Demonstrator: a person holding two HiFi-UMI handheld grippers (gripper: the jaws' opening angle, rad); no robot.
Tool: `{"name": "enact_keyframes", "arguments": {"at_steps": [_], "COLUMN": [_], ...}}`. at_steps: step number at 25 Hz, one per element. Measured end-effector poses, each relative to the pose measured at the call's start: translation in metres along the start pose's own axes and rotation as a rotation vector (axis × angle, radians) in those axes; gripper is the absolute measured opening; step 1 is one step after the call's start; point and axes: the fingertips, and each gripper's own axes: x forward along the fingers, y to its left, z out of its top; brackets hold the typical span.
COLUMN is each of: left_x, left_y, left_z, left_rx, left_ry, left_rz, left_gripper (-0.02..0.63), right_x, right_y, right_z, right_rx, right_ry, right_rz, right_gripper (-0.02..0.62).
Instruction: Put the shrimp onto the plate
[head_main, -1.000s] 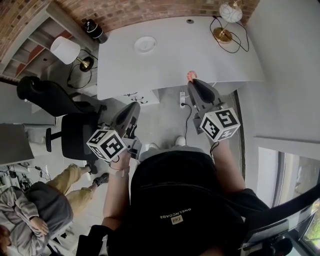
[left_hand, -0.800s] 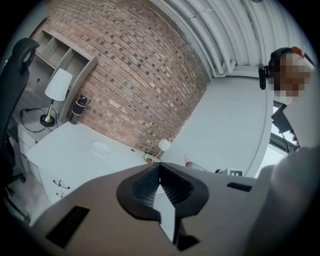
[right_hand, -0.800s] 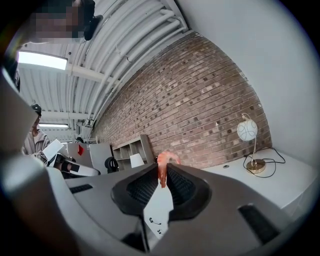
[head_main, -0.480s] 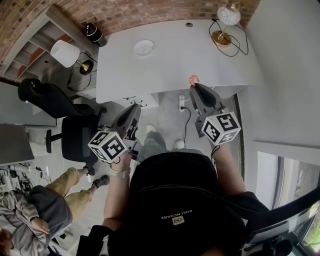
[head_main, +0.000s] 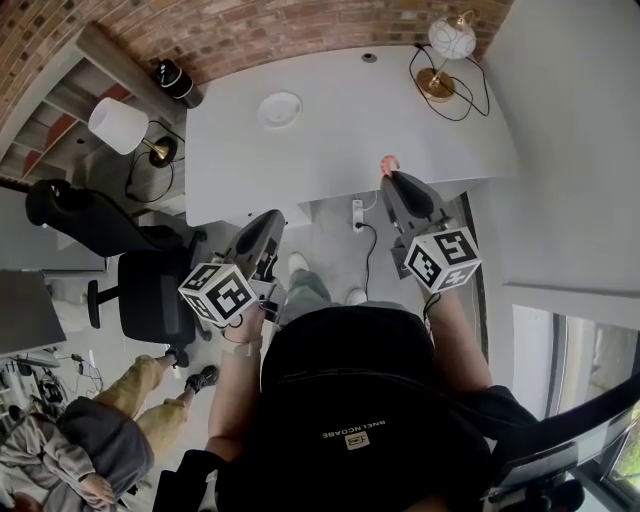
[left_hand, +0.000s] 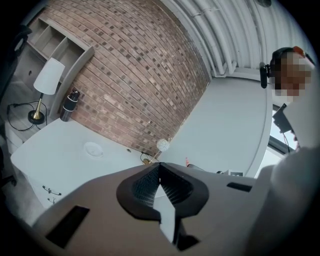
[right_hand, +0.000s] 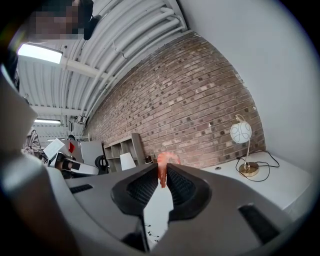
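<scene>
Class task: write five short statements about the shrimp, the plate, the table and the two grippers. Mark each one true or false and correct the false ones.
1. The right gripper is shut on the shrimp. True.
2. The shrimp lies on the plate. False: it is between the right gripper's jaws, near the table's front edge.
3. The left gripper holds a spoon. False: its jaws are together with nothing between them.
4. The plate sits on the white table. True.
5. The globe lamp stands on the floor. False: it stands on the table.
</scene>
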Motion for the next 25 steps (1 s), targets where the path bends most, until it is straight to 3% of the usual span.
{"name": "enact_keyframes", "arguments": {"at_steps": [25], "left_x": [0.042], "left_y": [0.132], "left_z": [0.108], "left_rx": [-0.058], "left_ry": [0.044], "left_rz": [-0.090], "left_gripper": [0.003], "right_x": [0.156], "right_y": [0.017], "right_z": [0.016], "right_rx": [-0.007], "right_ry": [0.033], "right_rz": [-0.103], "right_gripper": [0.054]}}
